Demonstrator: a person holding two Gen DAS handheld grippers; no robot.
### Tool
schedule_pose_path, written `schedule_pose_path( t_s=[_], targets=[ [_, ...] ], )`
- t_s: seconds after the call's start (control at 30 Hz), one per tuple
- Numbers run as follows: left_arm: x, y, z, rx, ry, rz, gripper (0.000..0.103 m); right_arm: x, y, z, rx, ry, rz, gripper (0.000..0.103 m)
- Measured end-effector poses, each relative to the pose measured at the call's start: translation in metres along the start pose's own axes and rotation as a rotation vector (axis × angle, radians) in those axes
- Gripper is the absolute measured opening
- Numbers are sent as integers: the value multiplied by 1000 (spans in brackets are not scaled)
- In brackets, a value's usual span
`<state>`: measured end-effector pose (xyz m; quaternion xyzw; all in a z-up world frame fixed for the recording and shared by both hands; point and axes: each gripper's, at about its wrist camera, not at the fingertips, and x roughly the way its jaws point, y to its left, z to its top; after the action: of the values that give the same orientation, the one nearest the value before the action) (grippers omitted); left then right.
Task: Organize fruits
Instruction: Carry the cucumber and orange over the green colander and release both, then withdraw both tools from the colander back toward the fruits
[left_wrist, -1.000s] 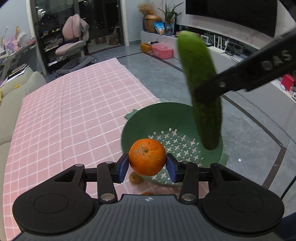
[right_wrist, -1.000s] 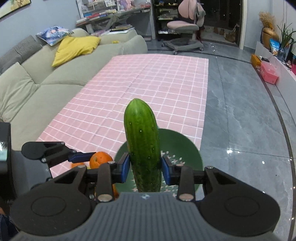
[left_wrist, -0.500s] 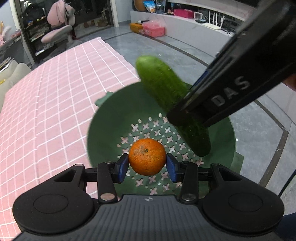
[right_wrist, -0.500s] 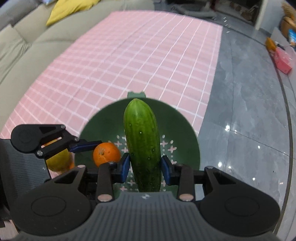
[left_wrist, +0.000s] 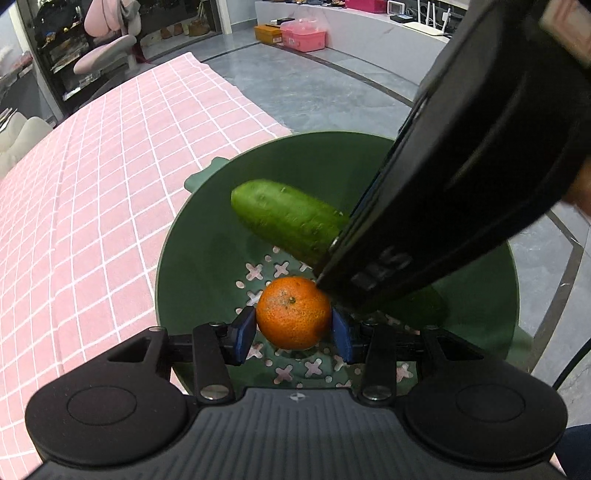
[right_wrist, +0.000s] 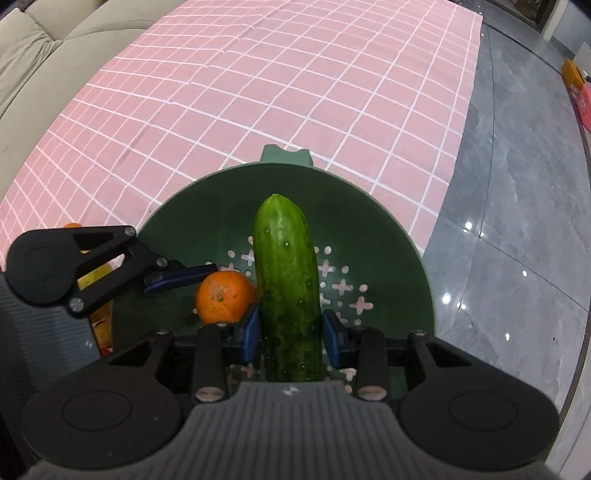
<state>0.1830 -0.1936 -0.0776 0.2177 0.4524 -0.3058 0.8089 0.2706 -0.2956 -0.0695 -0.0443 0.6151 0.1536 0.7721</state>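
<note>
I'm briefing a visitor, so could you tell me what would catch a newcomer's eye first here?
A cucumber in the right gripper and an orange in the left gripper, both inside a green colander. The colander sits at the edge of a pink checked cloth.

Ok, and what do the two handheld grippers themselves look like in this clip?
Both look alike. The left gripper and right gripper have black linkage arms with silver pivot screws, blue pads on the fingers, two round black discs either side, and a ribbed dark grey body. The right gripper's arm carries embossed lettering, partly hidden. A bit of bare skin shows at the left view's right edge; no cables visible.
</note>
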Motion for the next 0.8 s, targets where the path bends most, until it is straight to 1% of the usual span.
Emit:
schedule_pose_path(
  t_s=[0.07,0.2,0.27,0.33,0.5,0.53,0.57,0.67,0.7,0.8],
  targets=[
    [0,-1,0,5,2,2,63,4,0,0,5,0,-4,32],
    [-1,-2,-1,13,7,10,65,6,-3,-3,36,-16,-3,32],
    [-4,-2,2,8,-2,17,70,-1,-4,-5,52,-36,1,33],
    [-11,2,1,-9,-14,21,71,-10,-6,-7,70,-58,1,33],
    [-42,20,-3,-82,-58,23,71,-41,-5,-17,113,-133,-11,33],
    [-50,26,-5,-100,-72,12,71,-49,-5,-21,122,-152,-12,33],
    [-59,32,-8,-124,-83,5,74,-56,-4,-24,135,-171,-10,33],
    [-82,43,-19,-165,-112,44,74,-78,3,-37,159,-231,-11,33],
    [-87,46,-18,-177,-120,46,74,-85,7,-42,164,-250,-15,33],
    [-108,60,-31,-224,-142,53,74,-101,18,-59,188,-303,-19,33]
  ],
)
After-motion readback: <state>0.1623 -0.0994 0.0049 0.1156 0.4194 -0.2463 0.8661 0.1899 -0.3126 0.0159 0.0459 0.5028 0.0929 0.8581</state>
